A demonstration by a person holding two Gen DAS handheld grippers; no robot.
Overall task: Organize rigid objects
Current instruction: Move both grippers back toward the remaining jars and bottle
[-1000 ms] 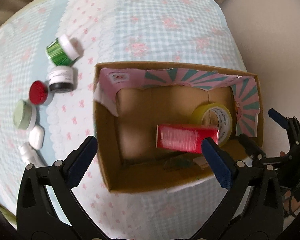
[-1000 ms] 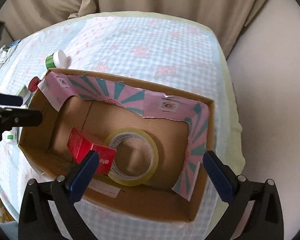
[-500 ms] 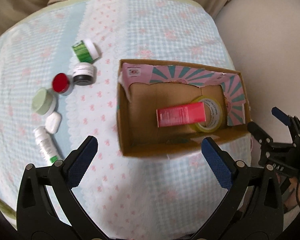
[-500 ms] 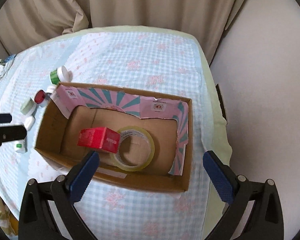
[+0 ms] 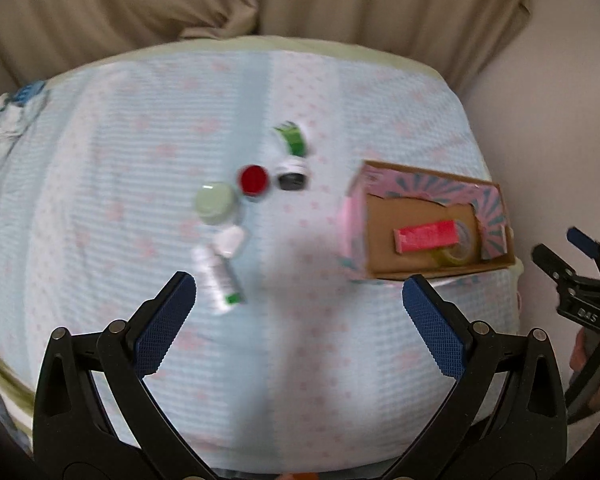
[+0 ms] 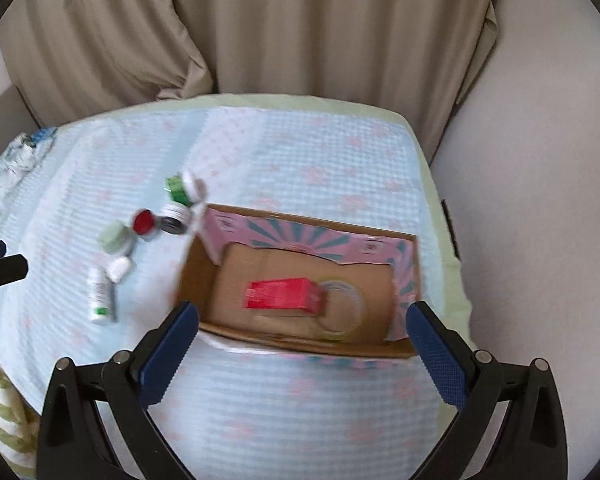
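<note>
now between picks, both tongs empty

right, two items sit in the box already: the red carton lies flat on the floor of it, one end resting on the tape roll beside it. by my read one drop is done and the next pick is about to begin.

left tongs are spread wide, nothing between the pads, held well above the counter and looking down over the loose cluster. that cluster lies left of the box: the white bottle on its side nearest the tongs, a small white cap just above it, then the pale green jar, the red lid, the dark jar and the green tub furthest out. all of it is a bit blurred.

right tongs are spread wide too, empty, hanging over the near wall of the box, high and clear of it.

next move, i'd judge, falls to the left side: drop toward the bottle, line the pads across its narrow body rather than along it, and close. it's round and lying down, so it could roll out of a sloppy pinch. the neighbours are close, so a wide approach may nudge the cap.
</note>
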